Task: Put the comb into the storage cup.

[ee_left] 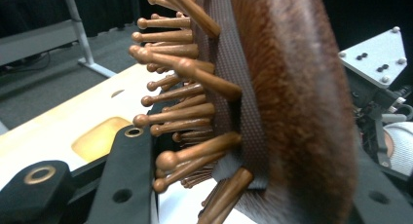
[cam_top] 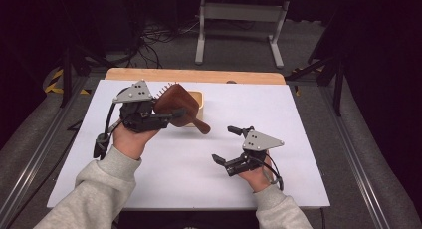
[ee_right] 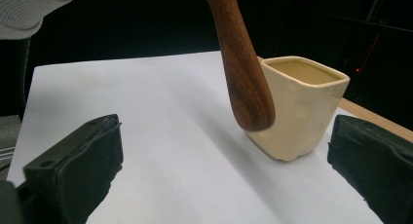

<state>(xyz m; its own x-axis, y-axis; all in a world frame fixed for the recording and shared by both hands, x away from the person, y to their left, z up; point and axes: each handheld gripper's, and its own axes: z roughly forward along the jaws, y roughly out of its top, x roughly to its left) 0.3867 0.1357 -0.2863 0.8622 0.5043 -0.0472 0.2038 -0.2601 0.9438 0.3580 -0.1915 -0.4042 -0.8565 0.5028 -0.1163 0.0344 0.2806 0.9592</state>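
High view: we see no readable writing, label or brand anywhere. The left gripper [cam_top: 166,114] holds a brown wooden hairbrush [cam_top: 175,107] above the white table sheet [cam_top: 174,164], clamped at the paddle head. The brush's long axis runs from upper left to lower right; bristle pins stick out at the upper left edge, and the handle points down and right, toward the table's middle. Behind the brush stands a cream square cup [cam_top: 197,100], partly covered by it. The right gripper [cam_top: 227,144] is low over the sheet, well apart from the brush, its jaws spread with nothing between them.

Left gripper view: the hairbrush [ee_left: 292,97] stands between the black jaws, gripped edge-on; wooden ball-tipped pins [ee_left: 180,97] point to the left of the view, the wooden back faces right. The other gripper's grey plate [ee_left: 375,58] shows at far right.

Right gripper view: jaws wide apart, empty. The brush handle [ee_right: 243,68] hangs down from the top, its rounded end just in front of the cream square cup [ee_right: 302,112], above the sheet. We cannot tell whether handle and cup touch.
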